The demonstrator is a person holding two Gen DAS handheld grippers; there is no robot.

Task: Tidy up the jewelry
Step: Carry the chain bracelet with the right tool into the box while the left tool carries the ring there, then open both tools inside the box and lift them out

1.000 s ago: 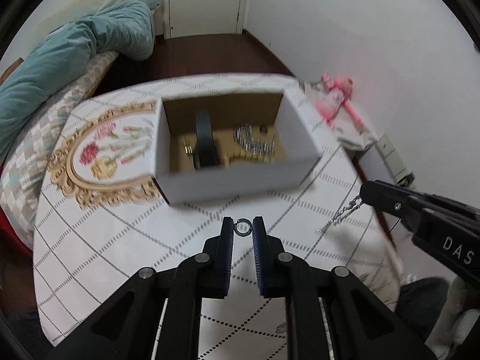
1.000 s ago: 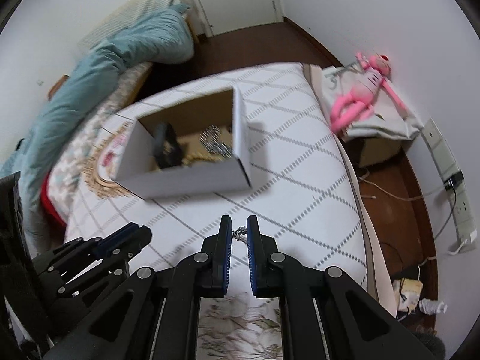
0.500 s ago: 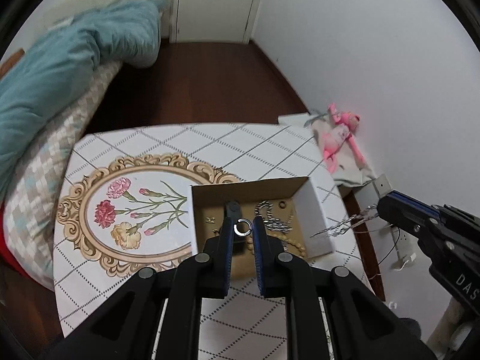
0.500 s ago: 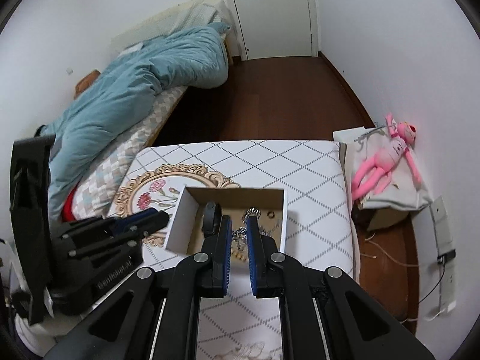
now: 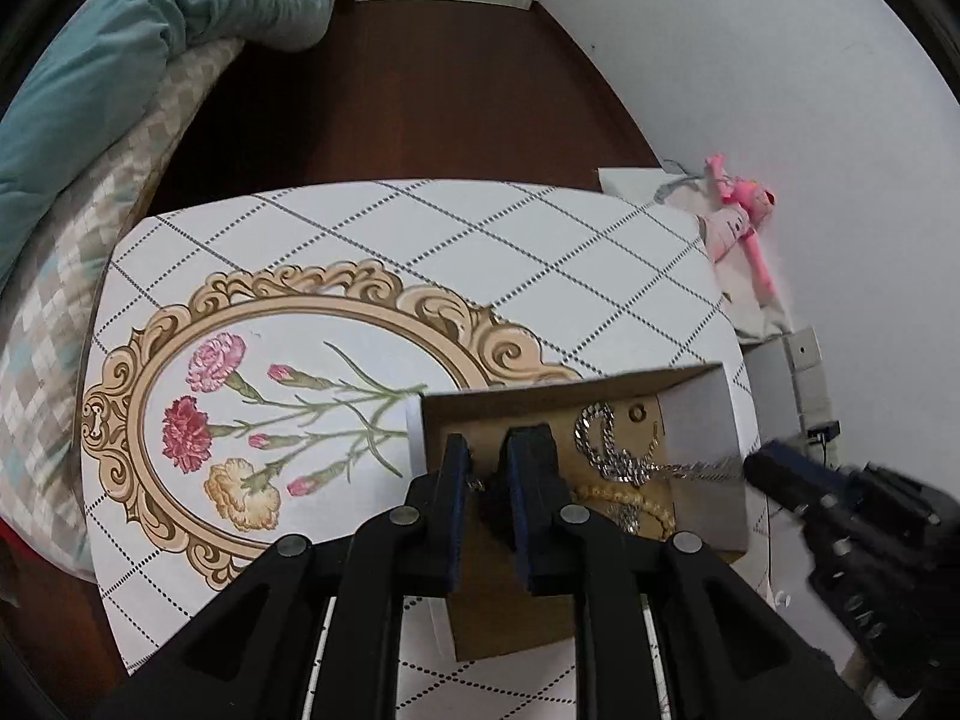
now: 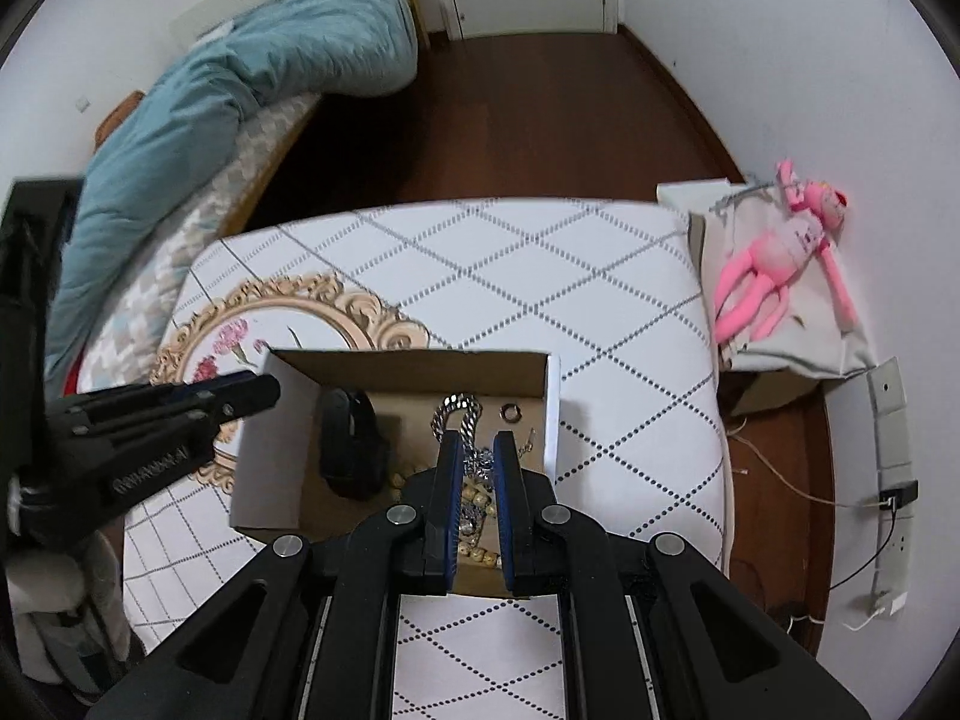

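Cardboard box (image 6: 552,414) sitting on the patterned bench (image 6: 540,276), both grippers hovering over its open top. Left gripper (image 5: 480,450) fingers are standing narrowly apart with nothing visible between them; a small ring can't be made out there, so cannot tell if anything is being held. Right gripper (image 6: 478,450) fingers are pinching a silver chain (image 6: 459,414), which is trailing from between the fingers down into the box, ahead of the tips. In the left view the chain is running taut from the right gripper's tip into the pile. Also in the box: black band (image 6: 351,450) left of the right fingers, small ring (image 6: 512,412) ahead and right, beaded strand (image 6: 477,501) under the fingers.

Judgement: step in hand is dropping the chain into the box. Doing it well means lowering until the chain is pooling on the box floor, keeping the tips inside the walls, then opening and lifting straight up so links aren't snagging on the pads or dragging the beaded strand out. Left one should be staying clear of the near wall
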